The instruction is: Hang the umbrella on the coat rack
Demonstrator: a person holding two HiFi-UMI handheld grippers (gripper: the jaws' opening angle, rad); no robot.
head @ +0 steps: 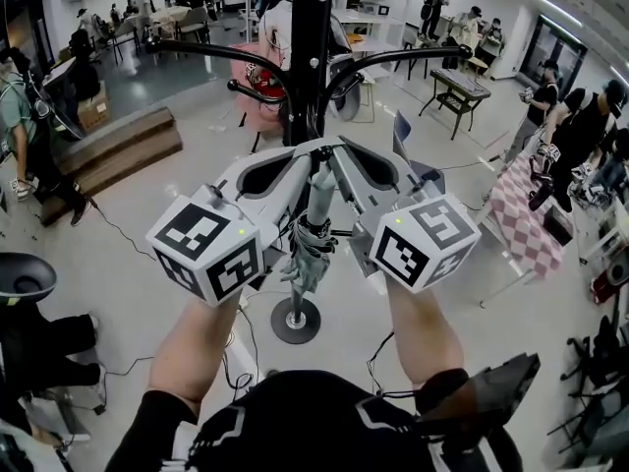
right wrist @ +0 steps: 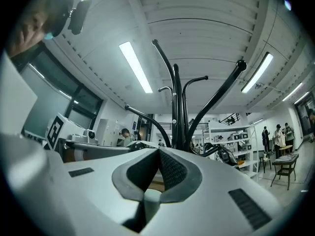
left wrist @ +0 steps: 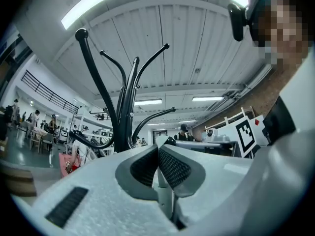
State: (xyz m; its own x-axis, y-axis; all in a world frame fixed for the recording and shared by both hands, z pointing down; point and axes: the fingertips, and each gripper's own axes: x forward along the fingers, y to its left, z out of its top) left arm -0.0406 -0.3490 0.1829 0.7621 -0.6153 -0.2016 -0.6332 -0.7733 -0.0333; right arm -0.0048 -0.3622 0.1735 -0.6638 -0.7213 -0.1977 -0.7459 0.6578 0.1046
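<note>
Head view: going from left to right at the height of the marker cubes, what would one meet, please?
Left gripper's marker cube → folded umbrella → right gripper's marker cube → checked cloth.

Pale floor [head: 128, 254], ribbed white ceiling [left wrist: 197, 43] with strip lights [right wrist: 134, 67]

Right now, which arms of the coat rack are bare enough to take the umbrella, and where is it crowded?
The left upper arm and right upper arm of the rack look bare. It is crowded low by the pole, where a pink bag seems to hang and the umbrella is held.
</note>
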